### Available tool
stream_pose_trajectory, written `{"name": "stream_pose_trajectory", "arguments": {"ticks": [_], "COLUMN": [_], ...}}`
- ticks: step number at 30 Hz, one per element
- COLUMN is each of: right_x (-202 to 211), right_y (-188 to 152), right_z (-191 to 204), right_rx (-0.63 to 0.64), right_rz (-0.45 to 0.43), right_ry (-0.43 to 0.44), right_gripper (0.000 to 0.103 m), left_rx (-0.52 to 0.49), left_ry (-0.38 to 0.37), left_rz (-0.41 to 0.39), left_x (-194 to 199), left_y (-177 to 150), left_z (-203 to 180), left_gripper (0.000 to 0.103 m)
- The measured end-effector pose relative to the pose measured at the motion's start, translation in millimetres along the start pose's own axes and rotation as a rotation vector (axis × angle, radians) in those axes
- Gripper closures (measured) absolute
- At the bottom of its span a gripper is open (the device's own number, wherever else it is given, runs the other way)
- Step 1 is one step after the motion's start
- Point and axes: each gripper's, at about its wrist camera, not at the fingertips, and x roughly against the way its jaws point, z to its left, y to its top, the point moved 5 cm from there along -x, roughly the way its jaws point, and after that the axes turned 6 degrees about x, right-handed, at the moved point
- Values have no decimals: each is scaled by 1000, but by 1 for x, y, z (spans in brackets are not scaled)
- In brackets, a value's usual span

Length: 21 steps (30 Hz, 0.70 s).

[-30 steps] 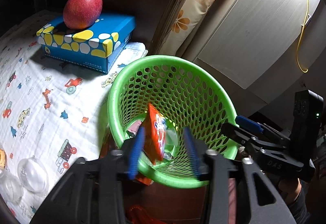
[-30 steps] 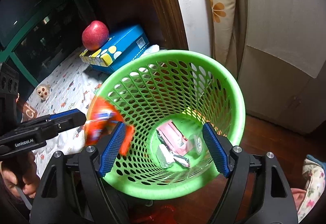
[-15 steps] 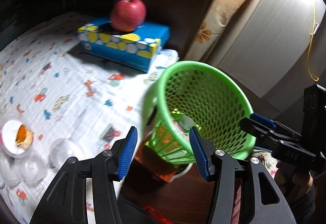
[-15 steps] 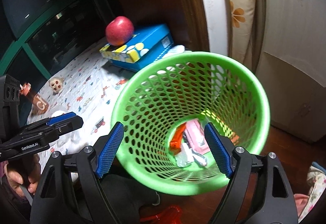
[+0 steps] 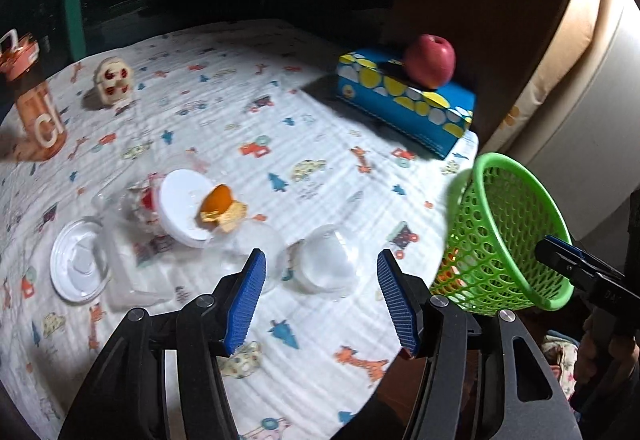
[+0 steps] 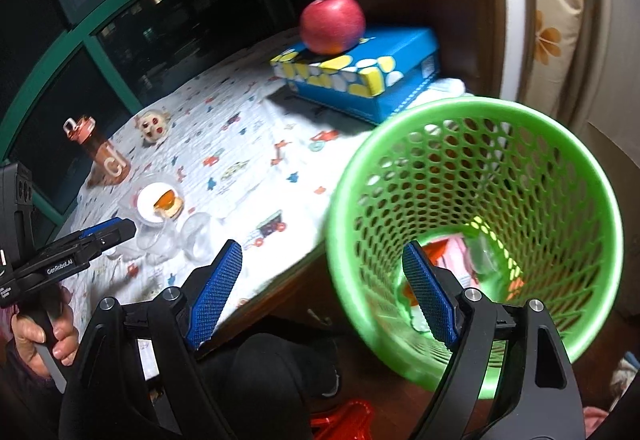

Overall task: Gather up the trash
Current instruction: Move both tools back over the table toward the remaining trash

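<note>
Reading "GenRobot.AI", the left gripper point(image 6: 108, 236) sits at lower left of the right-wrist view, jaws having just widened, empty. A white lid point(image 5: 182, 206) holds orange peel point(image 5: 220, 206). Right gripper point(image 6: 320, 290): wide, empty. Green basket point(image 6: 592, 200), at right beside the table, contains wrappers point(image 6: 452, 260).

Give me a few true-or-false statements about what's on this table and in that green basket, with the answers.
1. The apple sits on the blue box. True.
2. The green basket is empty. False: wrappers lie at its bottom.
3. The left gripper holds a clear cup. False: its jaws are open with nothing between them.
4. A piece of orange peel lies on a white lid. True.
5. The right gripper is open. True.
</note>
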Motion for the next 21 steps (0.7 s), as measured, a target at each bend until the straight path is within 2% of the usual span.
{"name": "stream_pose_trajectory", "arguments": {"ticks": [11, 21], "right_x": [-30, -47], "right_y": [9, 13], "right_z": [65, 103], "right_rx": [96, 150], "right_rz": [35, 60], "right_ry": [92, 138], "right_gripper": [21, 21], "left_rx": [192, 259], "left_ry": [151, 144], "left_rz": [-37, 12], "left_x": [18, -10], "left_y": [-2, -2], "left_z": [119, 153], "left_gripper": [47, 49]}}
